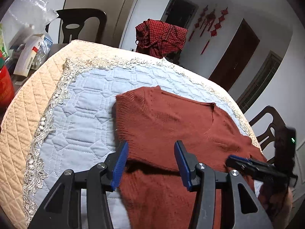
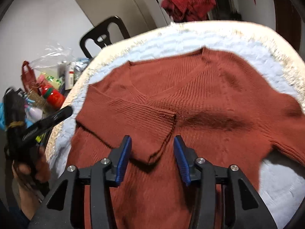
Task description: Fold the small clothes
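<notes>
A rust-red knitted V-neck sweater [image 1: 171, 126] lies flat on a pale blue quilted cloth [image 1: 85, 103] on the table. One sleeve is folded across its chest, its cuff [image 2: 152, 131] just ahead of my right gripper. My left gripper [image 1: 150, 152] is open and empty, hovering over the sweater's left side. My right gripper [image 2: 152, 147] is open and empty above the folded sleeve. The right gripper also shows in the left wrist view [image 1: 247, 164], the left gripper in the right wrist view [image 2: 57, 116].
A beige quilted cover [image 1: 28, 99] with lace trim lies under the blue cloth. A red checked garment [image 1: 162, 36] hangs over a chair at the far side. Dark chairs [image 1: 82, 24] stand around. Clutter with a plastic bag [image 1: 32, 43] and a red bottle [image 2: 53, 97] sits at the left.
</notes>
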`<state>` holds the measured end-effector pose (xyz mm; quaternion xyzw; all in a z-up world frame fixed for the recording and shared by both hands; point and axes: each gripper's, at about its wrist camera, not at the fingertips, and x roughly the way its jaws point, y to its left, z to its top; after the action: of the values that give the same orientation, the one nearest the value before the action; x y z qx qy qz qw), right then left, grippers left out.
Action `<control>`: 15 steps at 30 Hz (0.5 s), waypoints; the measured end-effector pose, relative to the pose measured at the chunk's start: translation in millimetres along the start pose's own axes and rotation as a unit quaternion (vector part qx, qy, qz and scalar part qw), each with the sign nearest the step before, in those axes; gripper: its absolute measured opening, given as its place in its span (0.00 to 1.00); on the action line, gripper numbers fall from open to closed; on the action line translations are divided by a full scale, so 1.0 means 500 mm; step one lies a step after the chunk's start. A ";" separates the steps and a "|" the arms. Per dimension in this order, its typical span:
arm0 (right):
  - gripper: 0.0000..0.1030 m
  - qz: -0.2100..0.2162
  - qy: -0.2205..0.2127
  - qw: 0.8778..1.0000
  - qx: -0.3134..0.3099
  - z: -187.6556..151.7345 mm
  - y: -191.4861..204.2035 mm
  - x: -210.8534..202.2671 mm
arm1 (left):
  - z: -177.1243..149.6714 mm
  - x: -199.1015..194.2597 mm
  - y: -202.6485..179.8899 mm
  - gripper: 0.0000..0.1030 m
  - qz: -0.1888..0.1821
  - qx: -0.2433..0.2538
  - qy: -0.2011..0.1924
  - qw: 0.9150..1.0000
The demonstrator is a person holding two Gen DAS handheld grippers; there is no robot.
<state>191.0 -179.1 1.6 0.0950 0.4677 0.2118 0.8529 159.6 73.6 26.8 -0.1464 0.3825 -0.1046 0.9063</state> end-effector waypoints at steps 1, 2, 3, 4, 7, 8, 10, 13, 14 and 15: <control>0.44 -0.003 0.005 1.000 0.002 0.005 -0.002 0.011 | -0.002 0.001 0.003 0.51 -0.001 0.002 0.002 1.000; 0.41 -0.009 0.012 1.000 0.007 0.009 -0.005 0.027 | -0.004 0.003 0.001 0.51 -0.003 0.005 0.004 1.000; 0.40 -0.010 0.013 1.000 0.007 0.013 -0.006 0.033 | -0.005 0.007 -0.002 0.51 -0.004 0.009 0.005 1.000; 0.38 -0.013 0.009 1.000 0.004 0.016 -0.004 0.037 | -0.006 0.009 -0.002 0.51 -0.004 0.012 0.005 1.000; 0.06 -0.002 0.014 1.000 0.013 0.027 -0.008 0.044 | -0.004 0.011 -0.003 0.51 -0.006 0.018 0.004 1.000; 0.06 0.007 0.018 1.000 0.017 0.031 -0.011 0.046 | -0.002 0.013 -0.005 0.51 -0.008 0.019 0.003 1.000; 0.05 0.010 0.009 1.000 0.011 0.038 -0.009 0.034 | 0.004 0.010 -0.005 0.51 -0.011 0.023 0.000 1.000; 0.05 0.025 -0.023 0.999 0.000 0.062 0.002 0.001 | 0.020 0.007 -0.008 0.51 -0.011 0.028 -0.011 0.999; 0.05 0.027 -0.036 0.999 -0.007 0.072 0.007 -0.011 | 0.027 0.006 -0.009 0.51 -0.012 0.028 -0.015 0.999; 0.05 0.028 -0.046 0.998 -0.013 0.086 0.012 -0.019 | 0.034 0.008 -0.011 0.51 -0.013 0.029 -0.019 0.999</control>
<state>220.8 -176.5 34.2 0.1065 0.4226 0.2372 0.8682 174.2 70.3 37.5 -0.1271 0.3605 -0.1245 0.9156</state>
